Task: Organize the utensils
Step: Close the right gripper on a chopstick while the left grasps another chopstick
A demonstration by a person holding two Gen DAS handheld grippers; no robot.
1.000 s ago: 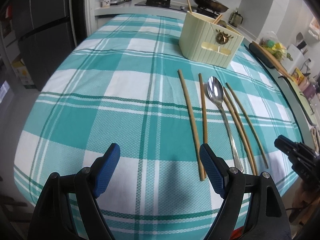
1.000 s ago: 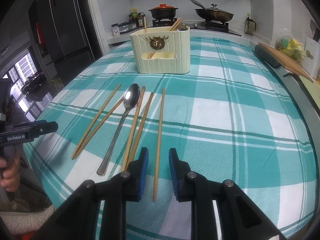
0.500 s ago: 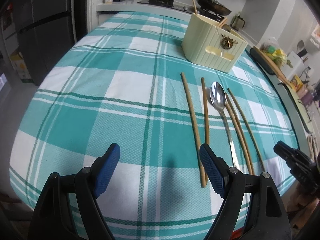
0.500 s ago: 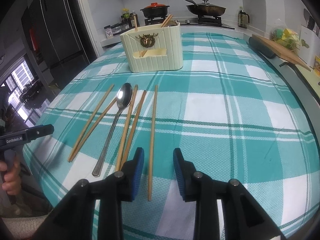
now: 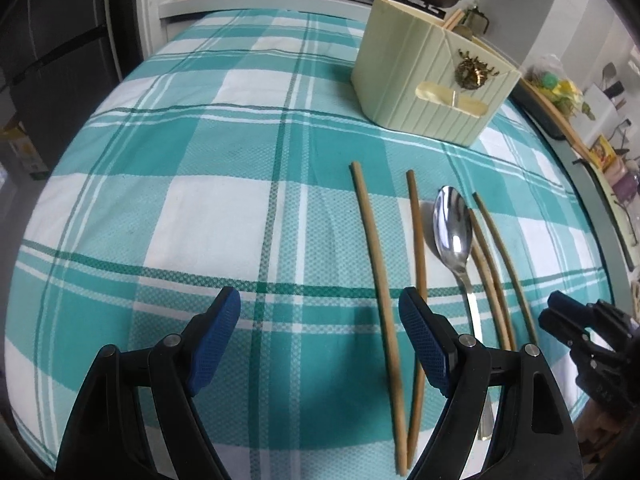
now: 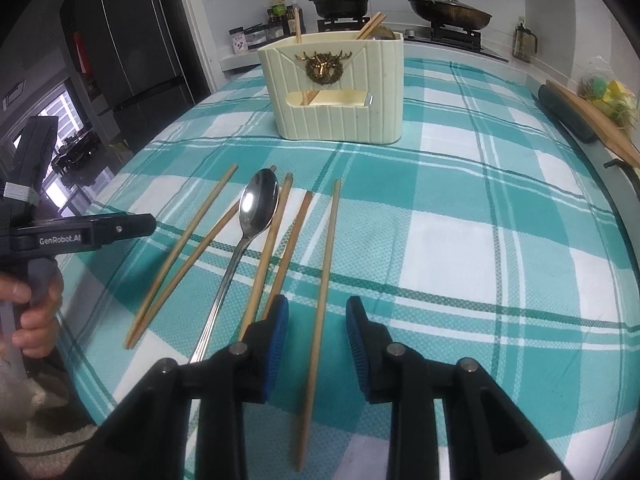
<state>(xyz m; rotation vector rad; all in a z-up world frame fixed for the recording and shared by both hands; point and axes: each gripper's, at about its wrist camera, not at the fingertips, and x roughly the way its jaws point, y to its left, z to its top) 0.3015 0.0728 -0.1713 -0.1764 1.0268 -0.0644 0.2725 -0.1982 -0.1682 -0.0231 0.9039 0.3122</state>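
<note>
a home kitchen: a gas stove (image 6: 400, 26) bearing a black pot with an orange lid (image 6: 341, 1), a tall dark fridge (image 6: 132, 40), a teal checked tablecloth (image 6: 460, 220).

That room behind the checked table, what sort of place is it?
Most likely a home kitchen. A stove at the back carries a red-lidded pot and a lidded wok, a tall dark fridge stands to the left, and chopsticks lie by a utensil holder.

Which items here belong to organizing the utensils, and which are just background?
Job:
- five loose chopsticks
- spoon
- cream utensil holder, chopsticks already inside
- right gripper, open astride one chopstick
- left gripper, open

Background:
- red-lidded pot
- wok
- spice jars
- fridge
</note>
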